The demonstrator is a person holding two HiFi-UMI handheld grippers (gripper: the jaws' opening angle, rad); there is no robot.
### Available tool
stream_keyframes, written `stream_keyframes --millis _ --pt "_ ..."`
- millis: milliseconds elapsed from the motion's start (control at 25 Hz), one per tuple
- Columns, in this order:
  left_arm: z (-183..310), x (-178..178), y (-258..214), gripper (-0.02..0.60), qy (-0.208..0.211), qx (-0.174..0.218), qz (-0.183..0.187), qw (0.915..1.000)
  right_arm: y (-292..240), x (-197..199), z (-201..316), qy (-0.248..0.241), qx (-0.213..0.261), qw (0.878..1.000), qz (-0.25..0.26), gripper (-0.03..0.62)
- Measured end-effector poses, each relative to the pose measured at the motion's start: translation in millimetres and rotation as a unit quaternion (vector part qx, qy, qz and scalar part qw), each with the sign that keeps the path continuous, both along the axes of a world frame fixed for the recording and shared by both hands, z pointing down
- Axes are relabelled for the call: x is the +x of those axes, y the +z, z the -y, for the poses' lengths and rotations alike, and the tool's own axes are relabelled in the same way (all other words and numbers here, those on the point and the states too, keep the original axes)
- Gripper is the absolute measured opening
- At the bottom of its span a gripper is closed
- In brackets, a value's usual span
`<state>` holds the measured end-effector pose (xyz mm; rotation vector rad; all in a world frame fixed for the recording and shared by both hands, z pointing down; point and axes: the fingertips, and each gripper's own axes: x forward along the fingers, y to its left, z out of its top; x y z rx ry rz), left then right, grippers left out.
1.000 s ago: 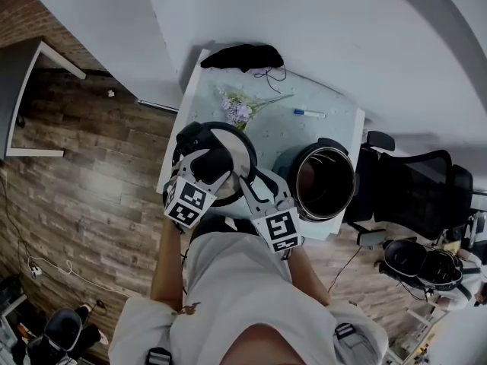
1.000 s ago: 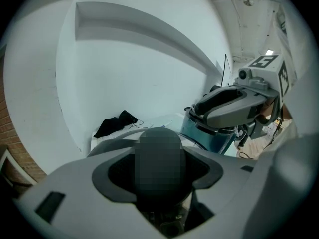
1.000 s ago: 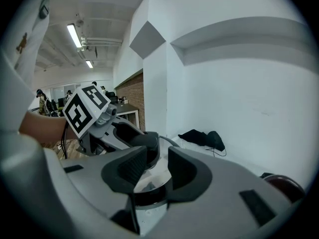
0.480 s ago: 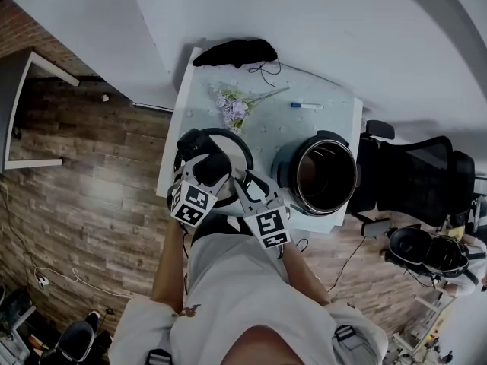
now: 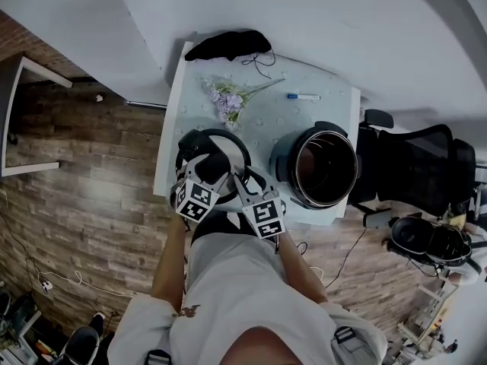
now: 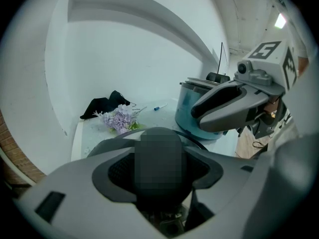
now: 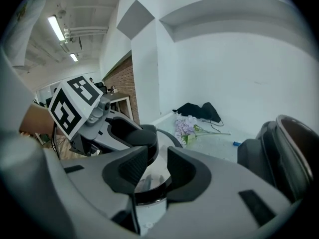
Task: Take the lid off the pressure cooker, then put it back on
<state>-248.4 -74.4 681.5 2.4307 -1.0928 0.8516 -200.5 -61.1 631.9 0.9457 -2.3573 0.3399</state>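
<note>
Lid [image 5: 232, 147] had sunk left of the pressure cooker [image 5: 323, 167], my left gripper [image 5: 211, 167] clamping its knob [image 6: 160, 158], right gripper [image 7: 157, 166] slightly agape; refitting remained.

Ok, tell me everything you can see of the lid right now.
The lid is off the pot, knob up, over the near left corner of the table. It is round, with a shiny metal-looking top, a dark rim and a black knob in the middle. The left hand-held gripper is clamped on the knob; the right hand-held gripper has its jaws at the near rim, though a firm pinch can't be confirmed. Whether the lid rests on the table can't be told.
</note>
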Motion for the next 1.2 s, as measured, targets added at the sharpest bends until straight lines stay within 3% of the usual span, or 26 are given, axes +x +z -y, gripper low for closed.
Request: stream_keyframes --millis 440,960,1200 --pt "-3.7 6.2 32.7 0.275 0.005 -0.006 0.009 0.9999 37.2 11.5 -11.1 0.016 -0.032 0.999 -0.014 0.123" --pt "-8.4 7.8 47.6 0.278 0.022 -0.001 0.038 0.9991 40.9 10.9 -17.8 0.015 -0.038 0.999 -0.021 0.124" --pt "-9.8 2.3 43.8 0.341 0.013 -0.007 0.031 0.9994 35.1 8.0 -18.3 0.015 -0.035 0.999 -0.017 0.126"
